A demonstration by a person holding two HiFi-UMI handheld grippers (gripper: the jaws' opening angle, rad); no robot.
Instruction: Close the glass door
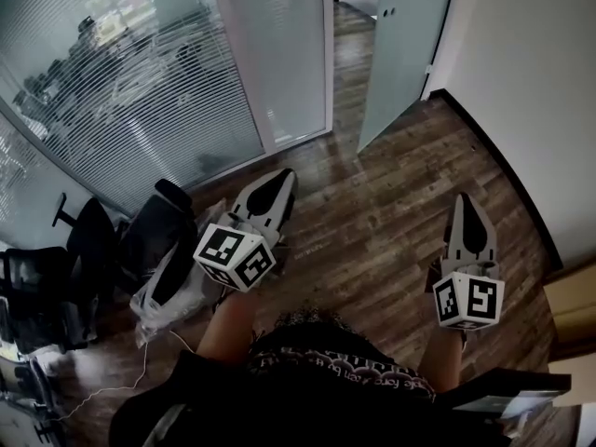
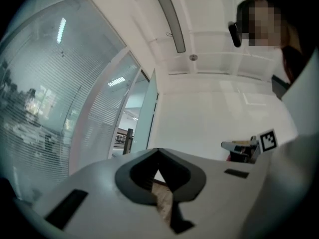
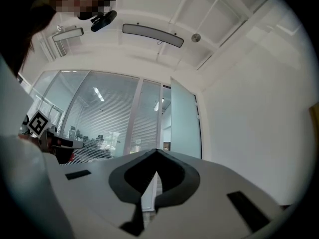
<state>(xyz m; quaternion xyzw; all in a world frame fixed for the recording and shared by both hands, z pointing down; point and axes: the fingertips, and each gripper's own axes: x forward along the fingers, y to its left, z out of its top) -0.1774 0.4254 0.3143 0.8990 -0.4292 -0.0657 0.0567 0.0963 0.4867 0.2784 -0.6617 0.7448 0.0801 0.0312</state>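
The frosted glass door [image 1: 402,45] stands open at the back right, swung in towards the white wall, and the dark doorway [image 1: 349,17] lies to its left. It also shows as a pale green panel in the left gripper view, the door [image 2: 147,117], and in the right gripper view, the door [image 3: 185,123]. My left gripper [image 1: 279,177] and right gripper [image 1: 463,199] hang side by side over the wooden floor, both well short of the door. Each points roughly level towards the doorway. The left gripper [image 2: 158,152] and the right gripper [image 3: 157,152] are shut with nothing between the tips.
A glass partition with blinds [image 1: 121,73] runs along the left. Black office chairs [image 1: 88,250] and a plastic-wrapped chair [image 1: 172,282] crowd the floor at the left. The white wall [image 1: 531,82] bounds the right, with a cardboard box [image 1: 573,310] beside it.
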